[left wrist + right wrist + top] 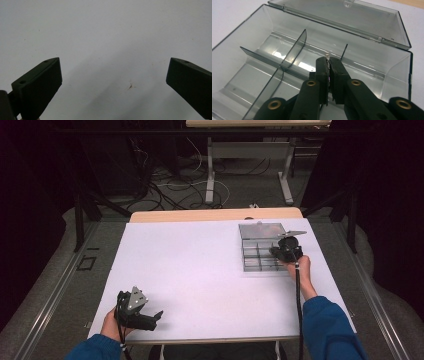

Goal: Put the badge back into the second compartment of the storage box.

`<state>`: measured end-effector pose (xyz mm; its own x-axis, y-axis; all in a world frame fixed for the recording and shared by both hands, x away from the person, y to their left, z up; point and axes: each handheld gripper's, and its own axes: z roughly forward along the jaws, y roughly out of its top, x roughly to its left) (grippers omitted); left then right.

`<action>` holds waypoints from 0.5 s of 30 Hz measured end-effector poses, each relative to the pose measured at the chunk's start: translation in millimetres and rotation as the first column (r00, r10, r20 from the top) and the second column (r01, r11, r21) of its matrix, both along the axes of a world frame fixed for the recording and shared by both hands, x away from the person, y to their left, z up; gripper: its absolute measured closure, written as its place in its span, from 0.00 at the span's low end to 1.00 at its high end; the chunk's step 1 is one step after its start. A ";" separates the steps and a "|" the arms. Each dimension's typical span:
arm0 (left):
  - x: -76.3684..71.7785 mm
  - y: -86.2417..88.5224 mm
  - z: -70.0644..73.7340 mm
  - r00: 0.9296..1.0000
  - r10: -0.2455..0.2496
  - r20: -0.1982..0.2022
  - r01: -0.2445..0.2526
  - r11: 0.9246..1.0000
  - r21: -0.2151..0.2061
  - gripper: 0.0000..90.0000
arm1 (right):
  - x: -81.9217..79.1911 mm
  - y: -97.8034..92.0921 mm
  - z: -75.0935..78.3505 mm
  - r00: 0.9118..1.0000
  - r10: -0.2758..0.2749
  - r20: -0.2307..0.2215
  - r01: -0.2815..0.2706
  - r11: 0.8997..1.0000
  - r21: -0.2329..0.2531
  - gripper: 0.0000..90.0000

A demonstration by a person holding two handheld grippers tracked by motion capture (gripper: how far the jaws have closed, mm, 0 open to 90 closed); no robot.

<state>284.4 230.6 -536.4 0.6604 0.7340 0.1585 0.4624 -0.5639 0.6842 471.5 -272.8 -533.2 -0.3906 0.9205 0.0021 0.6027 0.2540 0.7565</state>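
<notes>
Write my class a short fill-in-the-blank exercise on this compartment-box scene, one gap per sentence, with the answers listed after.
1. The lid of the clear compartment box is ____.
2. The right gripper has its jaws shut on a small ____ piece.
3. The left gripper hangs over the white table with its jaws ____.
4. In the high view, the box lies on the person's ____ side of the table.

Missing words: open; clear; open; right

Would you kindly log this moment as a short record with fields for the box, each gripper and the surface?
box: clear divided organiser box, lid open and laid back, at the table's far right
right gripper: right gripper over the box, jaws shut on a small clear part, too small to identify
left gripper: left gripper open, holding nothing, near the front left edge
surface: white table
</notes>
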 end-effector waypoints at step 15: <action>0.4 -0.1 1.9 1.000 -0.004 0.001 0.004 1.000 0.006 0.00 | -13.4 -8.8 13.1 0.999 0.037 -0.024 -0.034 0.993 0.112 0.59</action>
